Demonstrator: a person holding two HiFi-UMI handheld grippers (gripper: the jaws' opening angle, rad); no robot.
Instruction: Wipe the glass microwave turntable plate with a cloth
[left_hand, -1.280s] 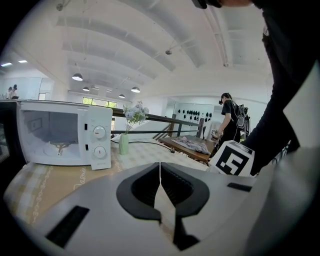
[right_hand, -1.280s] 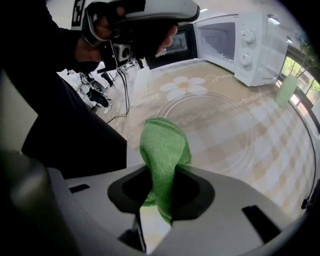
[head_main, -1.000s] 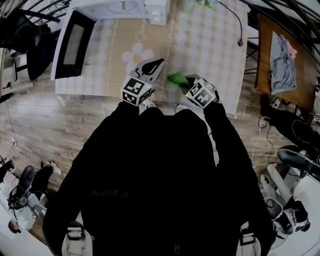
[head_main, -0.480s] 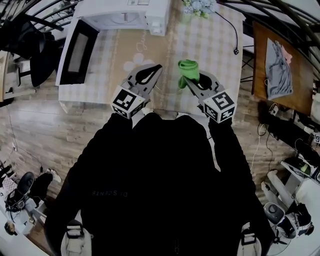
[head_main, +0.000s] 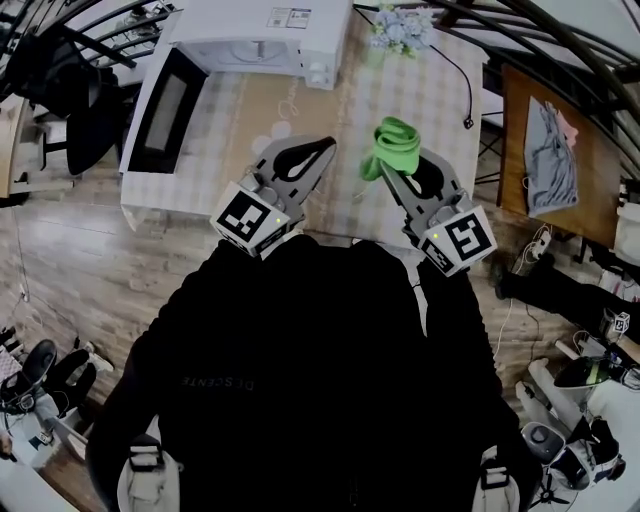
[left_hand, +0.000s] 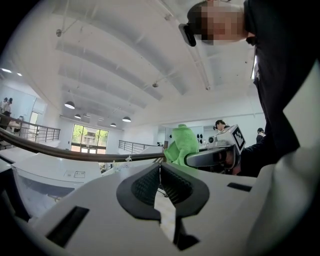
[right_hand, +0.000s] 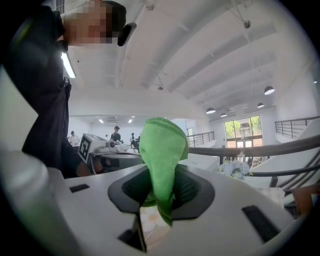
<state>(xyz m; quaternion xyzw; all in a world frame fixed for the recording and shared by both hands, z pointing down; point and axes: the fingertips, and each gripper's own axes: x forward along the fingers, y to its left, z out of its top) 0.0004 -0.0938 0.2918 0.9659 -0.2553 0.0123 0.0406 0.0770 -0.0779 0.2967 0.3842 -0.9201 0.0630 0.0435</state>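
The right hand-held gripper pinches the cloth above the surface, the left hand-held gripper pressed together on nothing; the plate, unseen and probably inside the open microwave, wants steadying before wiping.

Black sweatshirt: pale chest lettering, inverted, not legible. Microwave top: sticker, print too small to read. Left gripper, right gripper: square black-and-white coded markers on cubes.
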